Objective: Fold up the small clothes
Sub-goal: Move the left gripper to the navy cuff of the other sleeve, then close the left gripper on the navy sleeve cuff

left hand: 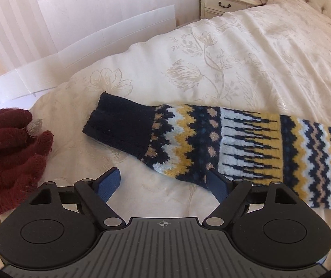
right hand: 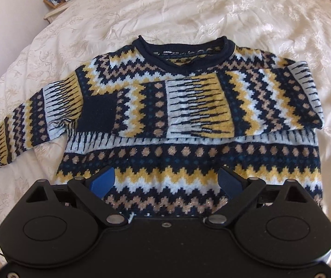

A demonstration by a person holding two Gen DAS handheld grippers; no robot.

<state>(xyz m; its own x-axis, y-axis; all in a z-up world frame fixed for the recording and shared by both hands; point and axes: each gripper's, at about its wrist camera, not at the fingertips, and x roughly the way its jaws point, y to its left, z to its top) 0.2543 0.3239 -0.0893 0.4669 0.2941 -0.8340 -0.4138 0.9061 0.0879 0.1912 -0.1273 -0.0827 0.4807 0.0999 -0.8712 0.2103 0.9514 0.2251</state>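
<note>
At the far left of the left wrist view a pair of maroon knit gloves point(left hand: 10, 159) lies bunched on the cream floral bedspread point(left hand: 235, 53), apart from the work. Next to the right, the left tool point(left hand: 163, 183) hangs released, its blue pads spread wide and gripping nothing; one fingertip sits just at the lower edge of the outstretched sleeve point(left hand: 211, 141), whose navy cuff point(left hand: 121, 127) points left, away from the body. That sleeve belongs to a patterned knit sweater point(right hand: 188, 143) in navy, yellow and pale blue, spread flat in the middle of the bed with its neckline point(right hand: 184, 51) towards the headboard. In the right wrist view the other sleeve point(right hand: 188, 106) is already laid across the chest, its dark cuff resting near the opposite armpit. The right tool point(right hand: 166, 180) hovers released over the lower body of the sweater, above the hem, holding nothing. The step in hand looks to be folding the remaining sleeve inward. To do it well, the left tool should pinch both layers of the knit near the cuff, lift only enough to clear the bed, and carry it across to lie level over the first sleeve. The right tool could press the body down so the thick knit does not drag or bunch at the shoulder.
</note>
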